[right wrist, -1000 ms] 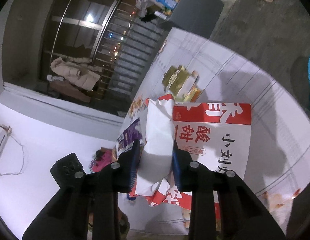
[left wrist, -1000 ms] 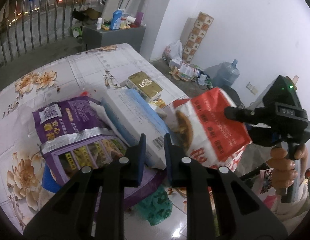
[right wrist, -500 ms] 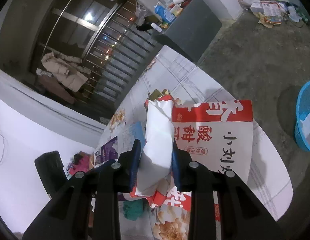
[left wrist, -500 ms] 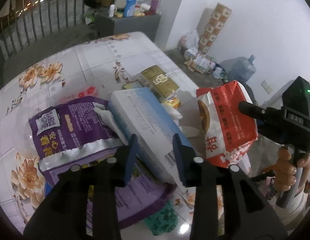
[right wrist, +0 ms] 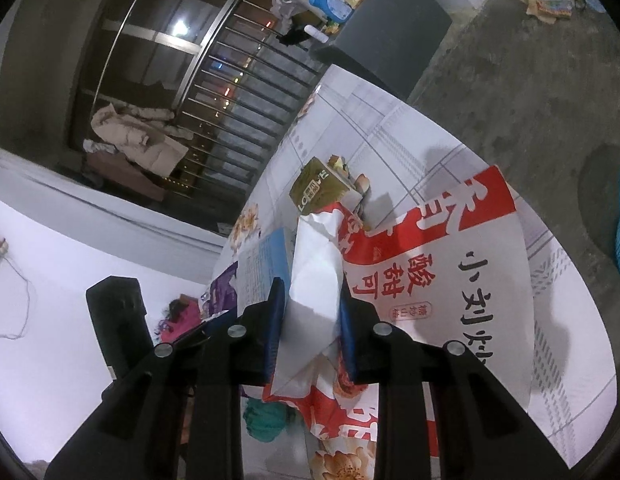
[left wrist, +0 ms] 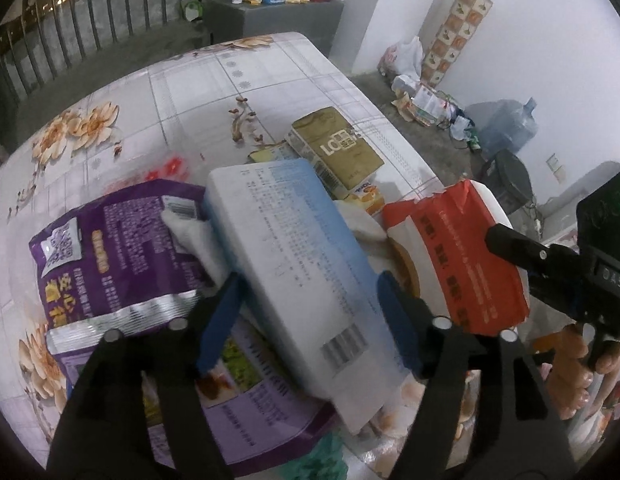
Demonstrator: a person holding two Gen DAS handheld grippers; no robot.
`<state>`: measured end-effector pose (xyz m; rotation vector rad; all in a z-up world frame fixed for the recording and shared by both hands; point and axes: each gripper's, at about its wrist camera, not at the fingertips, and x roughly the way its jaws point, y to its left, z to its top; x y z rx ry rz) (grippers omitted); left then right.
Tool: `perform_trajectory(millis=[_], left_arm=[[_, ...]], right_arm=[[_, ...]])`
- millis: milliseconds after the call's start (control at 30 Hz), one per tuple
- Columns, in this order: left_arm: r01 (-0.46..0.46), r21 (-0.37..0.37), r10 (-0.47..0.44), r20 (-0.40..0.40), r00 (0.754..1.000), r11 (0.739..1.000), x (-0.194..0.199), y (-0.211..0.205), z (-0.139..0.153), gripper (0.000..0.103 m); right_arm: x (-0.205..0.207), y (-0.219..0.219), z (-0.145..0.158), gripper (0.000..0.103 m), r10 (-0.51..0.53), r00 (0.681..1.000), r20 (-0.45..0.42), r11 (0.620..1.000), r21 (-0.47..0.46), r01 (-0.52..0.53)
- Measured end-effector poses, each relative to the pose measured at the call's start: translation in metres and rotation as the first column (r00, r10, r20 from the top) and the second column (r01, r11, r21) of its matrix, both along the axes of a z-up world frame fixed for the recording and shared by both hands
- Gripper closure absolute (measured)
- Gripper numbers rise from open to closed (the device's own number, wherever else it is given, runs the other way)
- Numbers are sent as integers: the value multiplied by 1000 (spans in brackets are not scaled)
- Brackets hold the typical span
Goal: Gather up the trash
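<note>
Left gripper (left wrist: 310, 320): jaws wide, having just been opening, straddling the blue-white package (left wrist: 294, 260) without pressing on it. That package lies across the purple bag (left wrist: 110, 264) on the floral bench (left wrist: 230, 72). Right gripper (right wrist: 311, 332): jaws narrowed, clamped on the folded white edge of the red-and-white bag (right wrist: 449, 280), lifted above the bench edge.

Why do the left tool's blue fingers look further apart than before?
Yes, the left tool has just been opening, now straddling the white-and-blue pack, not pressing it.
</note>
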<state>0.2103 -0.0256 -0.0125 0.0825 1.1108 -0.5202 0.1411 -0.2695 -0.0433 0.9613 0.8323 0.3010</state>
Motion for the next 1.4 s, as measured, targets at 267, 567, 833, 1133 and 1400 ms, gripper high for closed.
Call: perform_trajectory(millis=[267,567,833,1133,1400], left_arm=[[-35,107,32,33,999,994,5,-20,-10,23],[-58,197,37,110,993,979,0,-35,-19,21],[-75,161,52,143,988,984,-6,-27,-9,25],[-74,63,63,163,985,995,-22,-10,13,29],[-71,-16,73,182,981,997,-44,6,35,30]], right_arm=[[-11,-9,-6,78,-30,999,12,998,56,30],[-26,-21,-12,78,-52,999,10,995,88,51],[-29,-25,-9,78,-66,998,22,994,88,64],[-38,-27,-1,78,-88,995,39,994,72,85],[-53,-30,14,78,-111,991,78,992,67,106]])
